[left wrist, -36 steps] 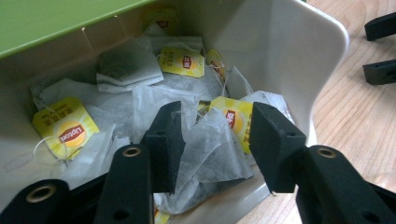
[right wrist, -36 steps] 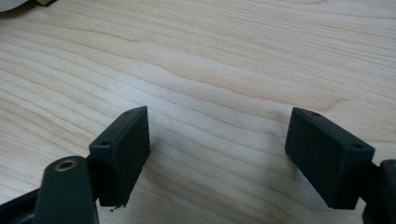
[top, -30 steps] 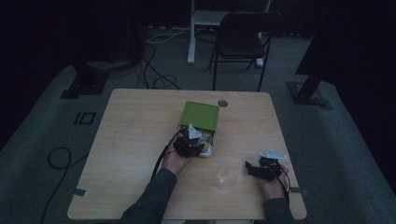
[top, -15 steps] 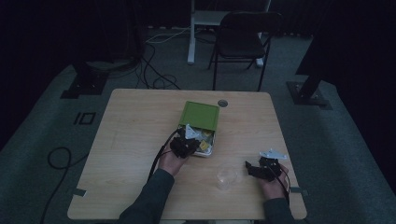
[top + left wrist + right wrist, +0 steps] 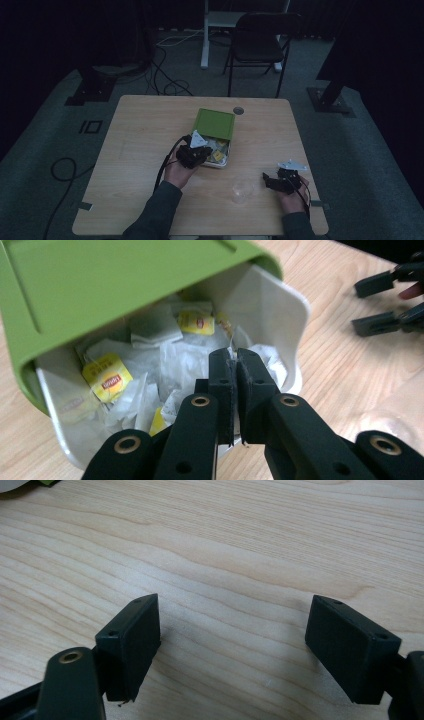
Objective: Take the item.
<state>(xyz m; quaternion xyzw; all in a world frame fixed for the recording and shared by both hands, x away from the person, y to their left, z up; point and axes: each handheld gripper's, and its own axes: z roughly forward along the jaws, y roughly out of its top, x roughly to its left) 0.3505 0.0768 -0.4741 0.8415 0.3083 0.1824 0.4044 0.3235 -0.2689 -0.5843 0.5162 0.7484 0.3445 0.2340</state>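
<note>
The table (image 5: 150, 150) held a white box (image 5: 280, 305) with its green lid (image 5: 216, 123) slid back, tea bags (image 5: 107, 377) heaped inside. A clear cup (image 5: 243, 190) stood near the front edge. The left gripper (image 5: 233, 362) was at the box mouth, jaws pressed together, seemingly pinching a thread or paper edge. That suggested picking a bag; lifting it clear would come next. What it held was too thin to tell. The right gripper (image 5: 232, 630) hovered wide, empty.
</note>
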